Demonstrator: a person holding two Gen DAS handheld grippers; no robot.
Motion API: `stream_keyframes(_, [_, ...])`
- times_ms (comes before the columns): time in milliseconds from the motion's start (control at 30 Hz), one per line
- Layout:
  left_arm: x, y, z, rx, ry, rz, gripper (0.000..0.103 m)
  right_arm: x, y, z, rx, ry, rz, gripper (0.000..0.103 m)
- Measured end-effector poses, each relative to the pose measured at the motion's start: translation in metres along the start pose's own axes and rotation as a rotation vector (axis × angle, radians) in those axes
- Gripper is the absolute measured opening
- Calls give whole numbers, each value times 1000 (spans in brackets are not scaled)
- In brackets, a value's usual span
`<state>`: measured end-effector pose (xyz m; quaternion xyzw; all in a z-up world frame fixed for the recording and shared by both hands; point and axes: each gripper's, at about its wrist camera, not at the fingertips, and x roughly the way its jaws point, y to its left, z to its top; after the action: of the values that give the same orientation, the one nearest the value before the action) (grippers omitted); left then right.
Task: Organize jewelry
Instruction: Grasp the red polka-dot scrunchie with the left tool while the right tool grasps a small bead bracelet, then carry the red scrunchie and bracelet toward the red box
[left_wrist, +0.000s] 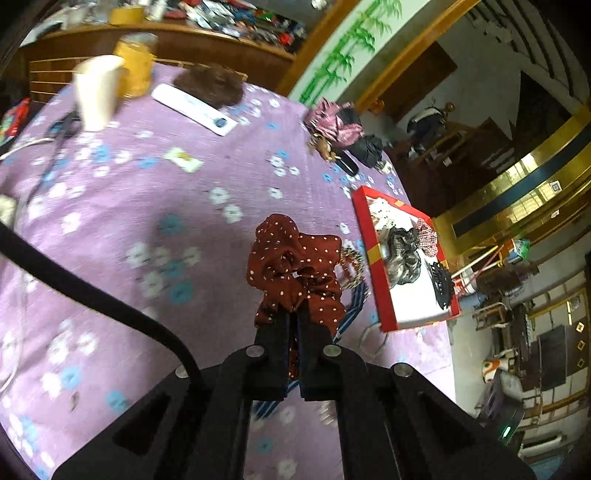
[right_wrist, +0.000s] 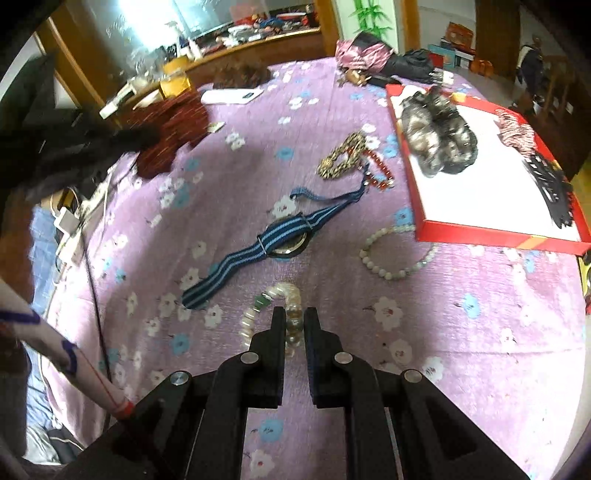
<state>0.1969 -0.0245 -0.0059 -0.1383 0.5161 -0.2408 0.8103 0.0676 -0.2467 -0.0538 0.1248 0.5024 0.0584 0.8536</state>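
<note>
My left gripper (left_wrist: 294, 314) is shut on a dark red polka-dot scrunchie (left_wrist: 291, 262) and holds it above the purple floral cloth, left of the red tray (left_wrist: 373, 273). The scrunchie also shows blurred in the right wrist view (right_wrist: 166, 136). The tray (right_wrist: 495, 236) holds a grey scrunchie (right_wrist: 436, 133), a red checked scrunchie (right_wrist: 515, 131) and a black hair clip (right_wrist: 554, 188). My right gripper (right_wrist: 294, 314) is shut on a pale beaded bracelet (right_wrist: 275, 302) low on the cloth.
On the cloth lie a blue striped watch (right_wrist: 266, 243), a white bead bracelet (right_wrist: 395, 254), a gold chain bracelet (right_wrist: 341, 157) and a red bead bracelet (right_wrist: 380, 171). A white cup (left_wrist: 96, 92), a yellow jar (left_wrist: 135, 66) and a folded umbrella (right_wrist: 388, 61) stand farther back.
</note>
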Motion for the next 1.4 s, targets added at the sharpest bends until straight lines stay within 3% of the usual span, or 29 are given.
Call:
stream_keyframes(267, [-38, 5, -29, 44, -47, 37, 3, -25, -3, -4, 38, -42, -36, 10])
stream_keyframes(533, [-46, -24, -34, 150, -45, -24, 3, -67, -19, -1, 83, -120, -111, 10])
stream_keyframes(867, [-21, -83, -32, 274, 21, -129, 3, -108, -59, 15, 131, -195, -216, 10])
stream_keyframes(1167, [21, -141, -31, 356, 68, -145, 3, -119, -112, 53, 171, -230, -255, 10])
stream_keyframes(1400, [73, -174, -28, 353, 124, -134, 3, -106, -144, 92, 154, -222, -254, 10])
